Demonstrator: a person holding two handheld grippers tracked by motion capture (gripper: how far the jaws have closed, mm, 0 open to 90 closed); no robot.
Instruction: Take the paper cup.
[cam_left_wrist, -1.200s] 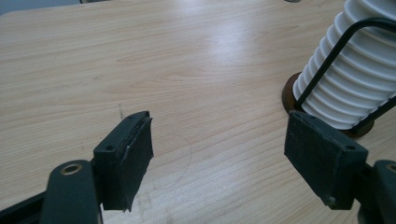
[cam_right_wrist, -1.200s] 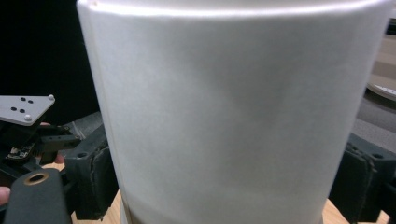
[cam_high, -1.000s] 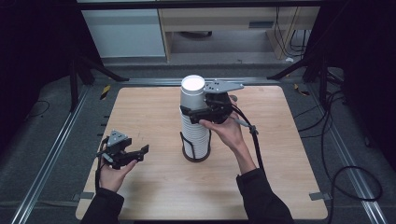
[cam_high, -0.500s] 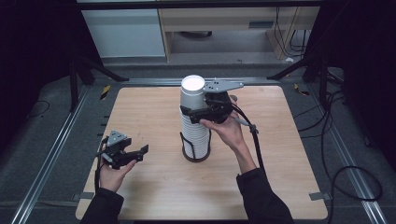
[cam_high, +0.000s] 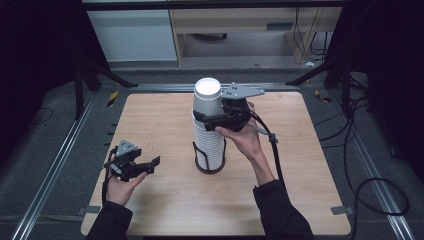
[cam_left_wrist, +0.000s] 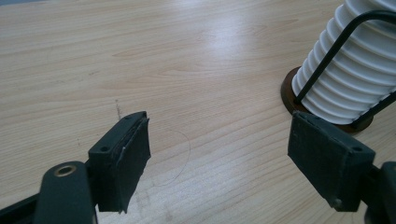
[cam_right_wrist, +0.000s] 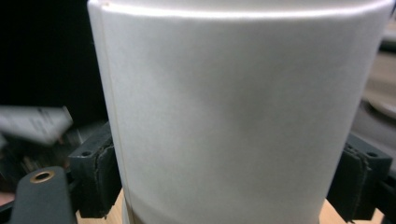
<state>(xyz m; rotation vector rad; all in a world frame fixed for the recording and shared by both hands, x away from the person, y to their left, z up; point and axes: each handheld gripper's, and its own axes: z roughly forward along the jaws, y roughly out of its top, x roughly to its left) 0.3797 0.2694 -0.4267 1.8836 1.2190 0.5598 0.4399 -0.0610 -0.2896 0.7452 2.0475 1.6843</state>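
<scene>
We judge the top paper cup (cam_high: 207, 97) light, thin-walled and easy to crush, so we should squeeze gently at mid-wall. It sits atop the stack of cups (cam_high: 208, 145) in a wire holder (cam_high: 199, 152) at mid-desk. Our right claw (cam_high: 220, 118) is clamped on it, wrist level, reaching leftward. Our left claw (cam_high: 145, 165) rests spread apart, low over the near-left desk (cam_high: 300, 165).
</scene>
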